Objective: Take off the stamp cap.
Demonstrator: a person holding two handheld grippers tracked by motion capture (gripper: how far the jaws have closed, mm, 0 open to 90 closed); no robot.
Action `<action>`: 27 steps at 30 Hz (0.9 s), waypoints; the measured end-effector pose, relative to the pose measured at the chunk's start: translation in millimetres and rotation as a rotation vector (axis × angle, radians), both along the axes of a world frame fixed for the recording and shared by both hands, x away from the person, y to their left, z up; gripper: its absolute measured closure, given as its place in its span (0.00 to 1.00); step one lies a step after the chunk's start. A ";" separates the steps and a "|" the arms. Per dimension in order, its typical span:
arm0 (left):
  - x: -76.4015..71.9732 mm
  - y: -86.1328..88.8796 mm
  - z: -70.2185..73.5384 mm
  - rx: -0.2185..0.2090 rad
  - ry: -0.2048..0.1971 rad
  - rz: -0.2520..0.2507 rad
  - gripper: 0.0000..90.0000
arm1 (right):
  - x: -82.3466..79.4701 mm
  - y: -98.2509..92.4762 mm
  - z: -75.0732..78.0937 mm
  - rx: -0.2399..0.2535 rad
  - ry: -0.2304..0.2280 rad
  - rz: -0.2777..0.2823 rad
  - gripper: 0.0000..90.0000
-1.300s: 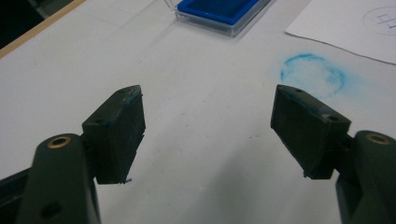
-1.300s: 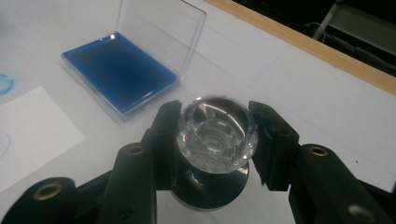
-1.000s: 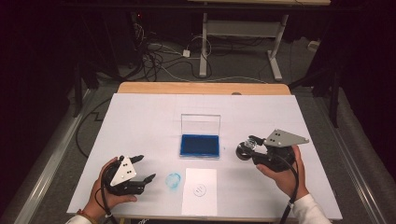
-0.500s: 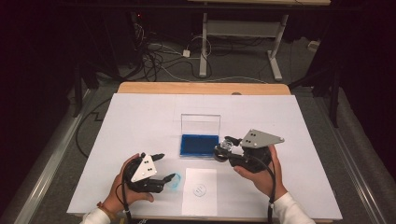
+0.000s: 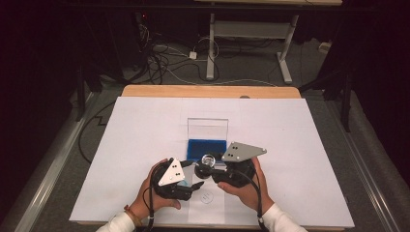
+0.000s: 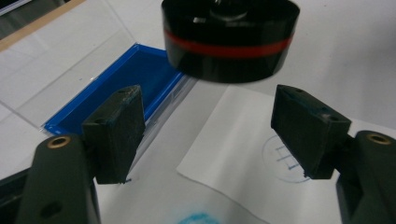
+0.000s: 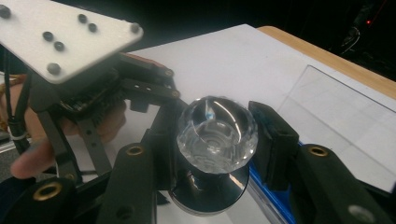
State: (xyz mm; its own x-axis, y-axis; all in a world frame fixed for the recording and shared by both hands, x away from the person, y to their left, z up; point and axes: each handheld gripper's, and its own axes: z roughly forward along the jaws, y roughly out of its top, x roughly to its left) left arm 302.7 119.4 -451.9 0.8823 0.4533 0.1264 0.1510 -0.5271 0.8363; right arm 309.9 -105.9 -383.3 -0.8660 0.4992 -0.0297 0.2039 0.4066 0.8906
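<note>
We take the blue ink pad [image 5: 206,149] as landmark. Its clear lid [image 5: 207,129] stands open on the far side, and the slip of paper [image 5: 208,205] with a round blue print [image 5: 207,197] lies on its near side, on the white table cover [image 5: 300,145].

The right gripper [image 5: 209,169] is closed on the faceted clear knob [image 7: 217,127] of a round stamp [image 6: 229,39]; we see the knob pinched between the two pads in the right gripper view. The stamp's axis runs roughly upright, black base down, red band level. It hangs just off the pad's near edge, above the gap between pad and paper, touching neither as far as we can tell.

The left gripper [image 5: 194,186] holds nothing. Its jaws stand partly apart, and in the left gripper view they frame the paper, with the stamp's base beyond and above them. It sits over the paper's left part, on the pad's near-left side.

We judge the coming move to turn on this offset: from the stamp the paper lies toward the person, the ink away. The right hand carries the stamp; the left is nearer the paper, placed to steady it.
</note>
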 end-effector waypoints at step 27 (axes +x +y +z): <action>-0.6 -8.8 -2.0 0.020 -0.007 -0.030 0.40 | -2.1 6.4 -15.1 0.027 0.031 0.021 0.64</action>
State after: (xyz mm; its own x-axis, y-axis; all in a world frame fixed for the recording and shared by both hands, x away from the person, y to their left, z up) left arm 302.1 110.6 -453.9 0.8945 0.4241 0.1414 0.1291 -0.5477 0.8266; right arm 307.7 -99.6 -398.4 -0.8763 0.4816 0.0106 0.2234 0.3868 0.8947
